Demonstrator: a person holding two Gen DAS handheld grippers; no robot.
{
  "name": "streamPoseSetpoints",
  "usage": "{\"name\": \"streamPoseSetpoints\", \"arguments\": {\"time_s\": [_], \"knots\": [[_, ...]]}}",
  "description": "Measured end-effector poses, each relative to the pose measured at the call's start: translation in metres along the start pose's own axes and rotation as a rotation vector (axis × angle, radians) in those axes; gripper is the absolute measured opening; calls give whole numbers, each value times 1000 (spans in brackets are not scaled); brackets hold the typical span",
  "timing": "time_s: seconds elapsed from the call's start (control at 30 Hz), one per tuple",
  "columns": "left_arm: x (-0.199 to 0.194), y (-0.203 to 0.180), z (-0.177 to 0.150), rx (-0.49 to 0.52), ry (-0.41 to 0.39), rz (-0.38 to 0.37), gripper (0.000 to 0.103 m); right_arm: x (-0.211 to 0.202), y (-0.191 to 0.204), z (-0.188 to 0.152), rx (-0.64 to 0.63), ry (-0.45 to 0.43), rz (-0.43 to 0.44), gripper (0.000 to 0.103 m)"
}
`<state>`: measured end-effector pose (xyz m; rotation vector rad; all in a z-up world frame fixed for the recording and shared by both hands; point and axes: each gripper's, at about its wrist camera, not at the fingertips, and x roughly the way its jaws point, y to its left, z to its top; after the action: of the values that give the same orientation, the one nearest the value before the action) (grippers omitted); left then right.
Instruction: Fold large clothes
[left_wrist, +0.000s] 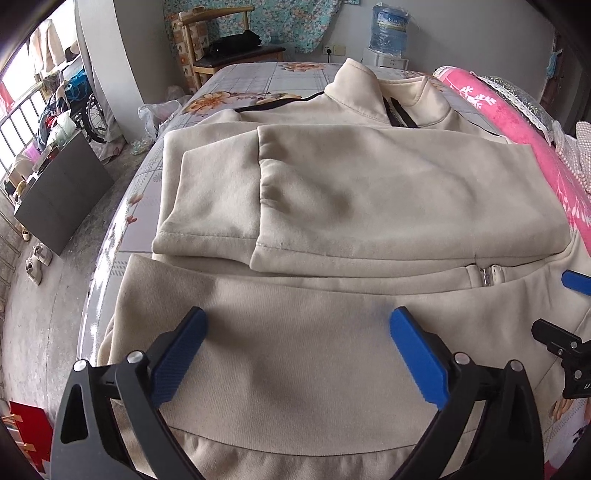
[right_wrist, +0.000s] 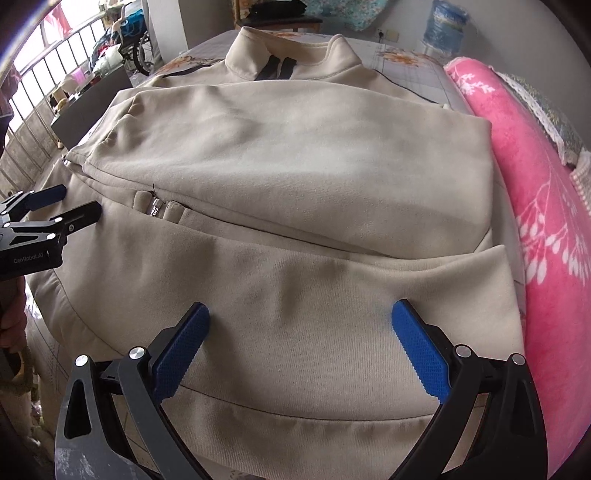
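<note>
A cream zip-up jacket (left_wrist: 332, 184) lies flat on the bed, collar at the far end, both sleeves folded across the chest; it also shows in the right wrist view (right_wrist: 295, 155). My left gripper (left_wrist: 297, 321) is open, hovering just above the lower body of the jacket near the hem, left of centre. My right gripper (right_wrist: 299, 317) is open above the lower right part of the jacket near the hem. The right gripper shows at the right edge of the left wrist view (left_wrist: 570, 314); the left gripper shows at the left edge of the right wrist view (right_wrist: 74, 205). Neither holds cloth.
The bed has a floral grey sheet (left_wrist: 258, 85). A pink blanket (right_wrist: 546, 221) runs along the jacket's right side. A wooden chair (left_wrist: 229, 48), a water dispenser (left_wrist: 388, 33) and a dark box (left_wrist: 62, 192) on the floor stand around the bed.
</note>
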<state>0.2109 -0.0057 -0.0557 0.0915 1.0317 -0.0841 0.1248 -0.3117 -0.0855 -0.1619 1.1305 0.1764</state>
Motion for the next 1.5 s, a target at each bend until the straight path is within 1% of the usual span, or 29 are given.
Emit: {"name": "streamPoseSetpoints", "arguments": {"time_s": [0.13,0.23,0.27,0.37,0.43,0.53,0.57,0.63,0.7,0.73,0.77,0.8,0.87,0.9,0.93,0.97,1.0,1.07,1.17,1.23,1.3,1.37,1.4,1.43,1.5], "knots": [[-1,-2,-4,8,-27,12,98,0,3,4,-27,32,2,95],[-2,-1,-7,20,-49,5,98,-3,2,11,-25,80,22,95],[-2,-1,-7,29,-54,2,98,-9,0,16,-14,74,41,95],[-2,-1,-6,46,-55,-11,98,-37,-5,41,-5,-25,129,95],[-1,0,-5,50,-55,-20,98,-56,-9,67,2,-103,183,95],[-1,0,-5,51,-54,-22,98,-68,-17,114,12,-180,317,95],[-1,0,-5,51,-54,-21,98,-68,-19,130,13,-193,356,95],[0,1,-4,50,-50,-23,98,-60,-21,163,8,-194,407,95],[1,0,-3,50,-43,-24,98,-47,-17,192,24,-173,456,93],[1,1,-3,51,-40,-25,98,-37,-18,208,47,-163,463,88],[1,0,-3,54,-36,-26,98,-25,-19,222,67,-141,465,80],[1,0,-2,58,-31,-28,98,-14,-19,234,84,-117,454,75],[1,1,0,70,-16,-35,98,12,-21,256,133,-73,418,55],[-1,1,1,77,-13,-41,98,24,-23,262,153,-40,404,50],[-4,3,3,81,-22,-44,98,38,-25,269,183,-5,387,38],[-11,7,7,81,-41,-41,98,51,-27,275,205,33,377,28],[-19,10,12,82,-70,-34,98,63,-28,281,220,69,362,25],[-38,18,29,84,-130,-19,98,79,-31,291,239,103,334,17],[-61,31,65,76,-202,-29,98,95,-33,303,228,130,286,16],[-65,36,96,57,-211,-65,98,106,-32,310,225,163,295,16],[-60,35,129,62,-231,-88,98,115,-30,313,215,186,277,16],[-46,26,162,78,-246,-82,97,121,-28,315,194,200,260,16],[-37,20,177,87,-245,-98,97,124,-26,317,187,207,253,16],[-27,15,192,89,-247,-110,93,127,-26,317,180,217,243,16],[-4,1,219,88,-230,-107,90,132,-27,319,173,225,230,16]]}}
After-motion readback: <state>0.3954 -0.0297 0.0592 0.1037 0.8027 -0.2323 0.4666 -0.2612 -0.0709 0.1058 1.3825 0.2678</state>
